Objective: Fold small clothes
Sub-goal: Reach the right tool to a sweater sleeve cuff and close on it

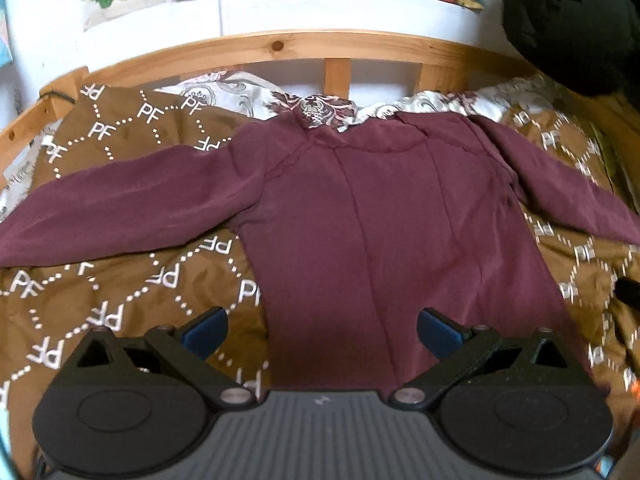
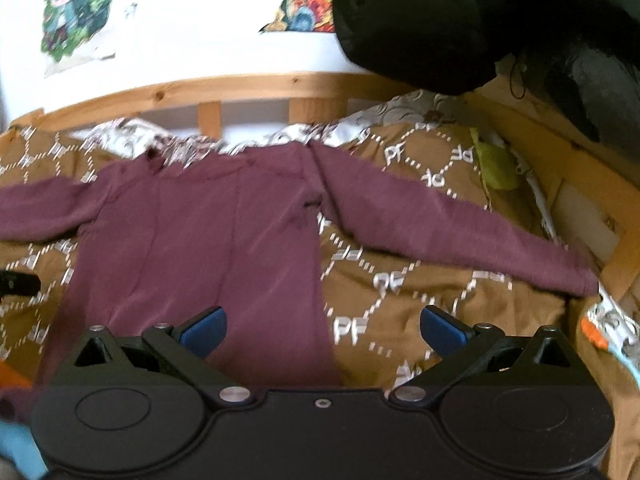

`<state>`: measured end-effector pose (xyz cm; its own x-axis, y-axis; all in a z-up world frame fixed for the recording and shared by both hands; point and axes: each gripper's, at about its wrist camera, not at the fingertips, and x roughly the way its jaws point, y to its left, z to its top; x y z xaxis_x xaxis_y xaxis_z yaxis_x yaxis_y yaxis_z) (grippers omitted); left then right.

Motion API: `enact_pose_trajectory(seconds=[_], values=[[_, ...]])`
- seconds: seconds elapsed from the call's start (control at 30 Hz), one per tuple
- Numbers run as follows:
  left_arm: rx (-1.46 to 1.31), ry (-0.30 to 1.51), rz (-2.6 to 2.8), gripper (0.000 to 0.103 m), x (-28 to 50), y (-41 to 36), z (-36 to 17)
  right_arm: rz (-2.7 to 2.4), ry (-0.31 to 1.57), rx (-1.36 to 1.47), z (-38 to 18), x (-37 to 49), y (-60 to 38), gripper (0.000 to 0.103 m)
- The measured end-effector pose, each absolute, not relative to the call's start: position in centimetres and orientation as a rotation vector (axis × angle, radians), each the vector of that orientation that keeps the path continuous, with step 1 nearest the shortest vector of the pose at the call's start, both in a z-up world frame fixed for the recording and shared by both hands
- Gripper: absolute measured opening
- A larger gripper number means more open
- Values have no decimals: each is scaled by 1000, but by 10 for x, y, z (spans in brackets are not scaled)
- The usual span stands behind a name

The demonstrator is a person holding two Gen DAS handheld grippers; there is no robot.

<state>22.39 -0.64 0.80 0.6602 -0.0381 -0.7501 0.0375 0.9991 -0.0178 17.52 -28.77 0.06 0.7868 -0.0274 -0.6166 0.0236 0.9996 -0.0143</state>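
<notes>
A maroon long-sleeved top (image 1: 360, 216) lies flat on a brown patterned bedspread (image 1: 120, 288), neck toward the headboard, both sleeves spread out sideways. It also shows in the right wrist view (image 2: 200, 240), with its right sleeve (image 2: 440, 224) stretched toward the bed's edge. My left gripper (image 1: 322, 334) is open and empty above the top's lower hem. My right gripper (image 2: 322, 332) is open and empty above the hem's right side and the bedspread (image 2: 420, 292).
A wooden slatted headboard (image 1: 280, 46) runs along the back, with a floral pillow (image 1: 312, 110) below it. A black garment (image 2: 420, 20) hangs at the upper right. A green item (image 2: 496, 164) lies by the wooden side rail (image 2: 592, 184).
</notes>
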Motion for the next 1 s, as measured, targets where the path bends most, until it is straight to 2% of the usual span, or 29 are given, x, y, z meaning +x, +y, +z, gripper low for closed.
enact_pose_trajectory(seconds=[0.27,0.53,0.67,0.77,0.93,0.97,1.0], values=[[-30,816,37,102,246,13,-31,-111,464,127,-13,210,-345,103],[-110,888,19,102,254,26,-53,-423,469,461,-40,215,-427,102],[-85,909,-2,102,258,19,-60,-516,474,517,-49,220,-449,95],[-70,917,-2,102,258,16,-63,-571,485,554,-56,227,-462,85],[-82,920,8,102,257,18,-61,-674,391,614,-60,222,-481,76],[-83,921,8,102,257,18,-61,-688,380,612,-61,223,-484,70],[-83,922,7,102,256,18,-61,-706,368,612,-61,224,-487,57]])
